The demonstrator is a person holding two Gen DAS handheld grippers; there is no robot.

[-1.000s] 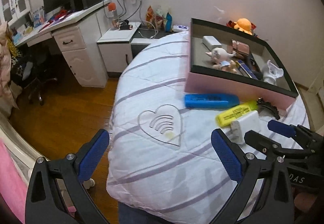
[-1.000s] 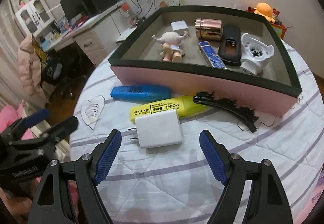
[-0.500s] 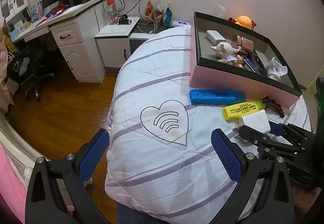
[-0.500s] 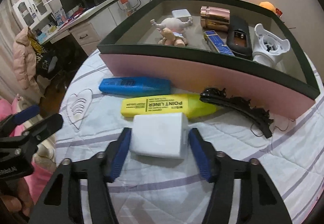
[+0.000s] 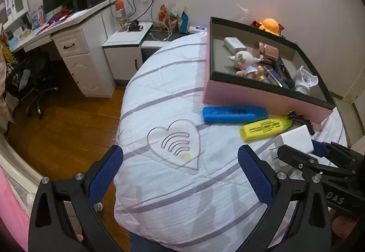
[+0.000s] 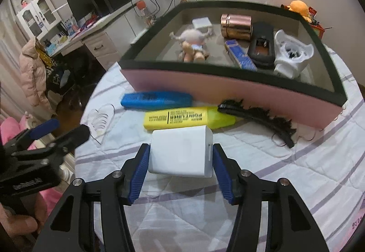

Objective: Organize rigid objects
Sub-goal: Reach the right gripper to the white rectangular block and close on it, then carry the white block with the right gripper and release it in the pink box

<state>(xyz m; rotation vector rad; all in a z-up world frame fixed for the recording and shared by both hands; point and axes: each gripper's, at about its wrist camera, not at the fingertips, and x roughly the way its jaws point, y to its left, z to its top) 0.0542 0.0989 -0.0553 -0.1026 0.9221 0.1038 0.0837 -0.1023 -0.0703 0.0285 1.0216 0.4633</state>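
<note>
The right gripper [image 6: 181,162] clamps its blue pads on both sides of the white charger [image 6: 182,151], just in front of the yellow highlighter [image 6: 182,116] and the pink box [image 6: 228,90]. The left gripper [image 5: 180,174] hangs spread wide above the quilt [image 5: 159,97], grasping nothing.

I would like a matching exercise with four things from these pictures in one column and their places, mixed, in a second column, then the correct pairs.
Things:
1. white charger
2. doll
3. blue marker
4. black hair clip

Places:
A. on the bed, along the left part of the pink box front
B. between the right gripper jaws
C. inside the box
D. on the bed, right of the yellow highlighter

Pairs: 1-B, 2-C, 3-A, 4-D
</note>
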